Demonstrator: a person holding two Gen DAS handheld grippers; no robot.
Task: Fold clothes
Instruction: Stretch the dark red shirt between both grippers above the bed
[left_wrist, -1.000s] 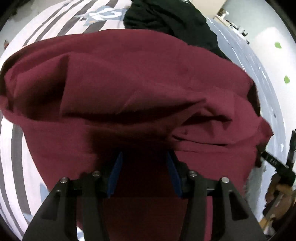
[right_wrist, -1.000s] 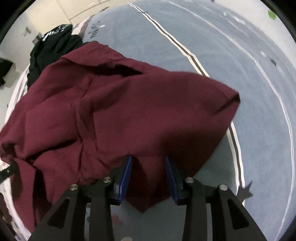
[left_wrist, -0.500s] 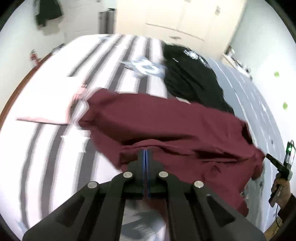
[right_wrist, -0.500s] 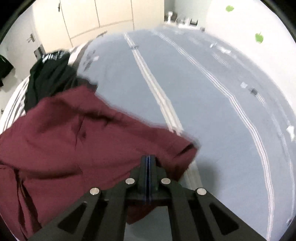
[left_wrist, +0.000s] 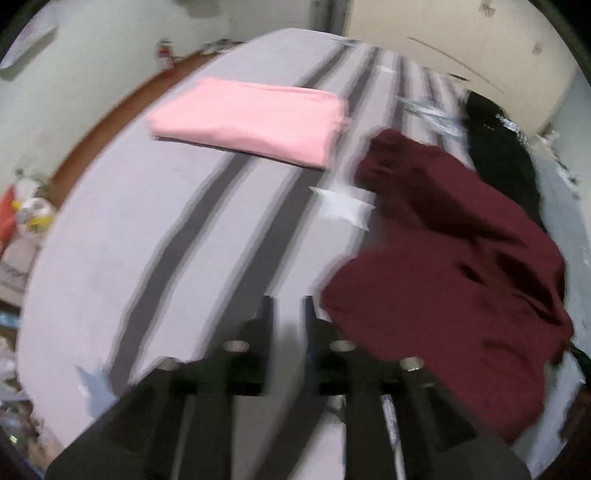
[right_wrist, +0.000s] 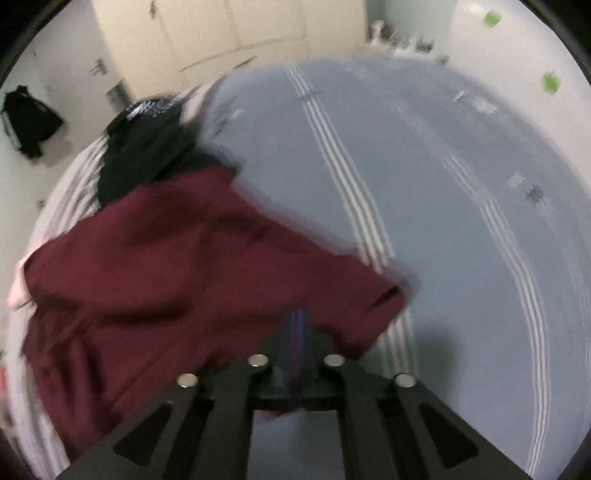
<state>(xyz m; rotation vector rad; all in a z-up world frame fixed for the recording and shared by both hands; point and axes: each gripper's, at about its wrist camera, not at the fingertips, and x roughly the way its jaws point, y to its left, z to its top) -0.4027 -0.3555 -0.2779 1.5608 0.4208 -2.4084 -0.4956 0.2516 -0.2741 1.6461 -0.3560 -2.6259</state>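
Observation:
A maroon garment (left_wrist: 454, 266) lies crumpled on the striped bed sheet (left_wrist: 147, 221), to the right of my left gripper (left_wrist: 289, 310). That gripper is open by a narrow gap, with only sheet showing between its fingers. In the right wrist view the same maroon garment (right_wrist: 166, 266) spreads to the left, and my right gripper (right_wrist: 295, 321) is shut on its near edge by a sleeve-like corner. Both views are blurred by motion.
A folded pink cloth (left_wrist: 251, 118) rests at the far left of the bed. A black garment (left_wrist: 498, 158) is heaped behind the maroon one, also in the right wrist view as the black garment (right_wrist: 147, 155). A grey-blue cover (right_wrist: 443, 221) fills the right side. Wardrobe doors (right_wrist: 221, 33) stand behind the bed.
Both grippers were open a second ago, then shut on the maroon garment. Since then the left has let go and swung left off the cloth. The right still holds the edge.

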